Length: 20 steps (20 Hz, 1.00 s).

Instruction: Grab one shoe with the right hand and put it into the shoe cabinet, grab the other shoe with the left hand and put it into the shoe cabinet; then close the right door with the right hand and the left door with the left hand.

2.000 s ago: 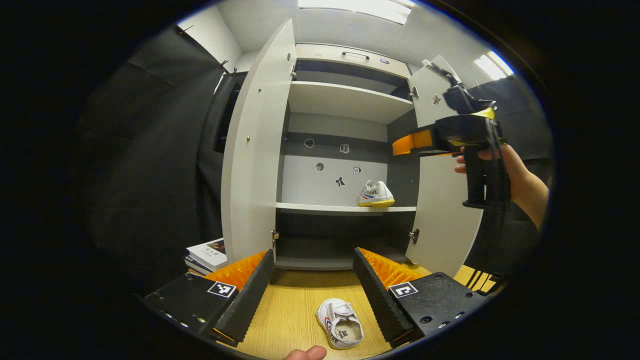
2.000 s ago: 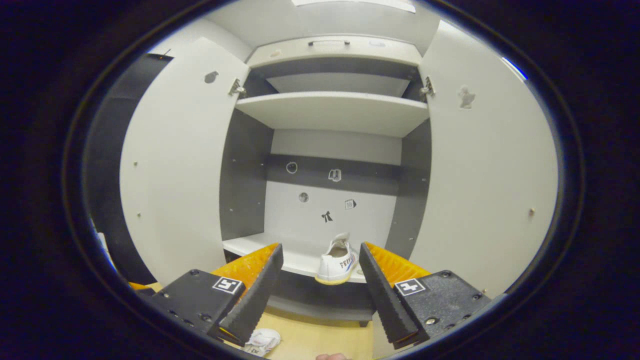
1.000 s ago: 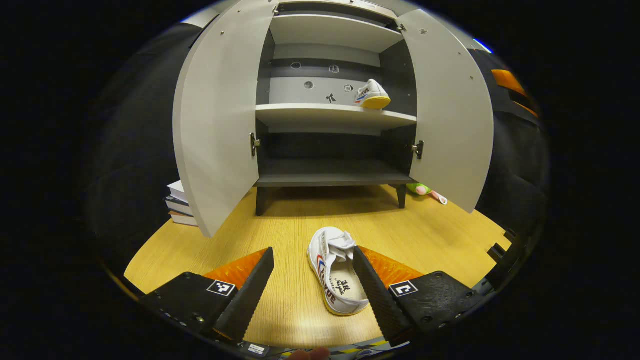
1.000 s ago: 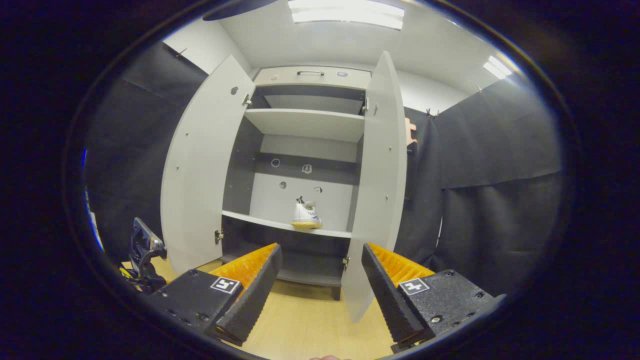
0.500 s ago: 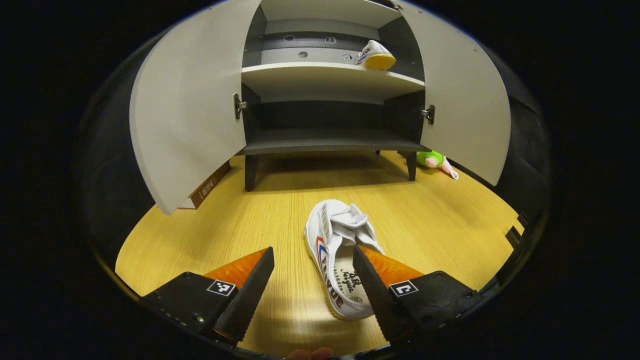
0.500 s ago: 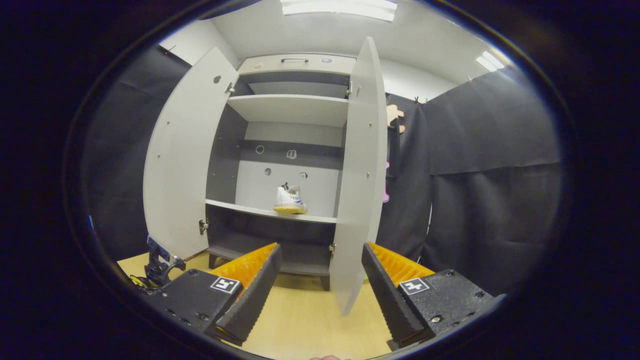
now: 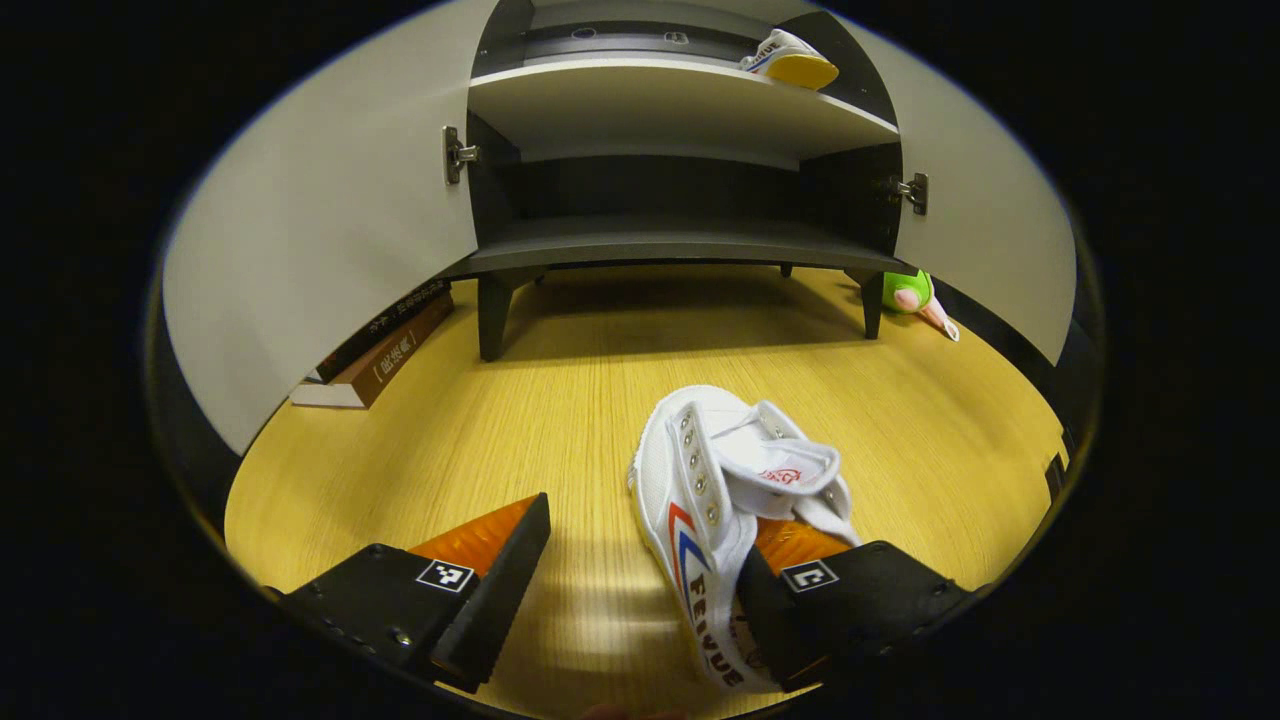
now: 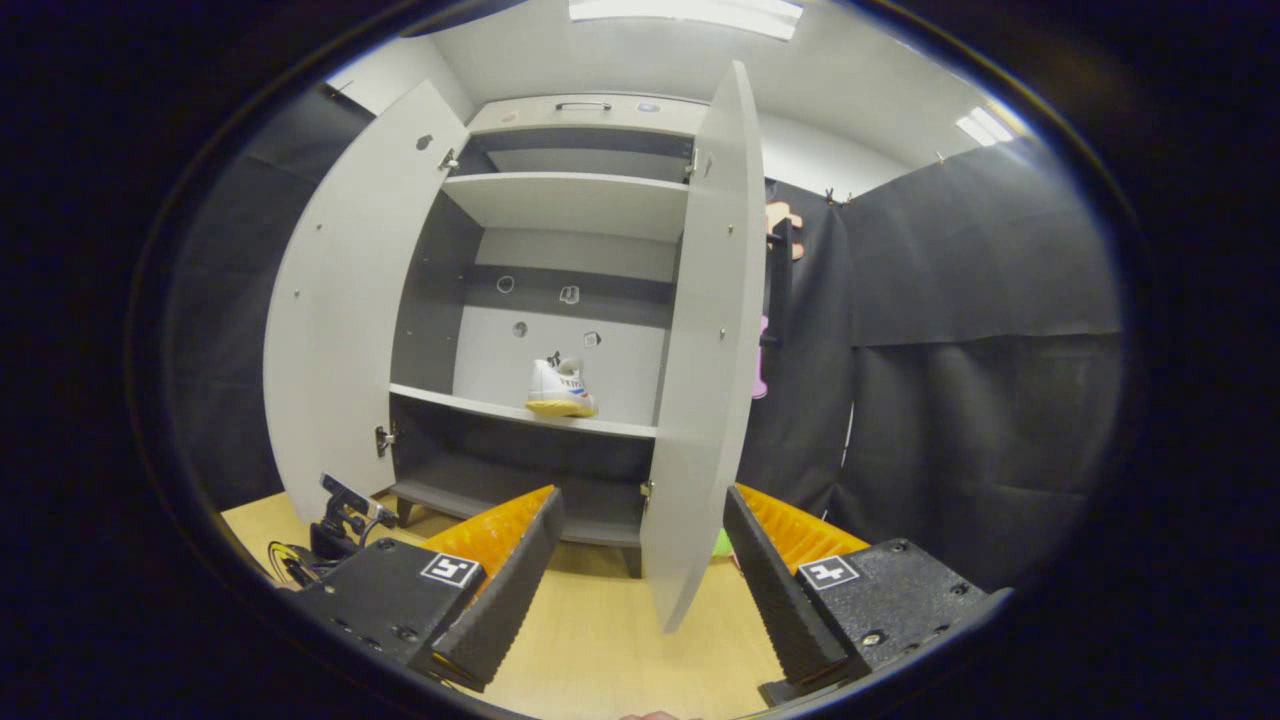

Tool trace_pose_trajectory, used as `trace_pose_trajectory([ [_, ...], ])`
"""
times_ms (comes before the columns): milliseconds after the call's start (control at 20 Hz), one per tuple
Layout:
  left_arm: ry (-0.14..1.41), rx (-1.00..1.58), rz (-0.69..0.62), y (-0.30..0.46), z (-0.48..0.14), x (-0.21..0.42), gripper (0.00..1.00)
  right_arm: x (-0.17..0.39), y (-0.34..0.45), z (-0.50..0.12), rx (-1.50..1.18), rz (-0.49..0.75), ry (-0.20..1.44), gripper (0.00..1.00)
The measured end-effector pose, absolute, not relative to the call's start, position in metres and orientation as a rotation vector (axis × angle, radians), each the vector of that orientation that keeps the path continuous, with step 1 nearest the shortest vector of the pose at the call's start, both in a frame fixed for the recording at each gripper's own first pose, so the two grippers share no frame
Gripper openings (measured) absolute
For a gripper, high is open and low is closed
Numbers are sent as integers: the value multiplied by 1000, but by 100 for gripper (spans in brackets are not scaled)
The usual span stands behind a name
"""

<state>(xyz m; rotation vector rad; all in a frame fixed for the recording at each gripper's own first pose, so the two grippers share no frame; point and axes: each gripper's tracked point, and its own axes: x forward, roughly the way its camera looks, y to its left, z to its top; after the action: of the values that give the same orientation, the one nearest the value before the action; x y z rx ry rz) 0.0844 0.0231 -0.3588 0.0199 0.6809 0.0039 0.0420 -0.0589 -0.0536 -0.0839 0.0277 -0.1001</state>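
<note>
Yellow wooden floor holds a white shoe in the left gripper view, with the left gripper wide apart around its side. Right gripper view: fingers apart, holding nothing, facing the cabinet, both doors open, another shoe on its middle shelf.

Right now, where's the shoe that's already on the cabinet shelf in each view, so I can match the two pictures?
Left gripper view: the shelf shoe sits at the very top, right of centre, on the right end of the middle shelf.
Right gripper view: the same shoe sits near the centre, on that shelf, heel toward the camera.
Shared landmark: the open right door, just right of the shoe.
</note>
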Motion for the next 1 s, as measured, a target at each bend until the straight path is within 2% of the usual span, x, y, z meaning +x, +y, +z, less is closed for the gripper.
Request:
trace_pose_trajectory([
  [100,682,-6,-30,9,-363,87,61,45,-59,-55,-90,-101,29,100],
  [150,675,-13,-42,5,-362,89,60,46,-59,-56,-92,-99,31,100],
  [200,670,-3,-27,4,-363,90,47,47,-59,-58,-93,-98,36,100],
  [300,657,2,-5,4,-365,92,33,49,-57,-60,-93,-94,42,100],
  [350,647,25,38,14,-367,95,33,51,-57,-62,-93,-93,44,100],
  [450,638,-10,56,17,-365,94,8,54,-56,-64,-92,-86,50,100],
  [500,653,-25,51,16,-368,91,2,55,-54,-64,-90,-83,51,100],
  [700,629,-44,63,17,-350,82,0,58,-47,-64,-89,-60,53,100],
  [1000,473,-69,3,5,-199,68,0,59,-30,-52,-103,-11,4,100],
])
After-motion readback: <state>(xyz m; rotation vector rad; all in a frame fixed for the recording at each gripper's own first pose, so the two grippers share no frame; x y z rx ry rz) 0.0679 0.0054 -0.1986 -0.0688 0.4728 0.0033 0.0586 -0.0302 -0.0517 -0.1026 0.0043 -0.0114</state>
